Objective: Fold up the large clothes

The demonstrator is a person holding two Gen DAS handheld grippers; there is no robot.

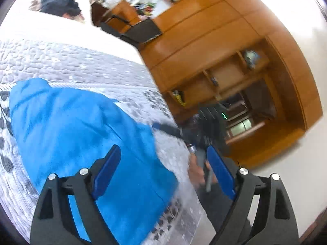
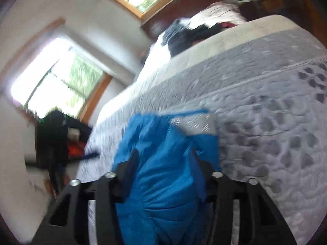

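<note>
Two grippers work on one blue jacket (image 1: 81, 126) lying on the gray bed (image 1: 71, 61). The right gripper (image 2: 165, 161) is squeezed on a bunch of it. The left gripper (image 1: 163, 169) hangs wide apart near the jacket's right edge, holding nothing.

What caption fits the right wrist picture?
Right gripper jaws pinch a blue jacket above the grey quilted bed.

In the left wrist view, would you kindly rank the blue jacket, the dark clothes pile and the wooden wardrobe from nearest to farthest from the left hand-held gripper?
1. Blue jacket: just beneath the open left hand-held gripper, on the bed.
2. Wooden wardrobe: right, beyond the bed's edge.
3. Dark clothes pile: far end of the bed, upper left.
</note>
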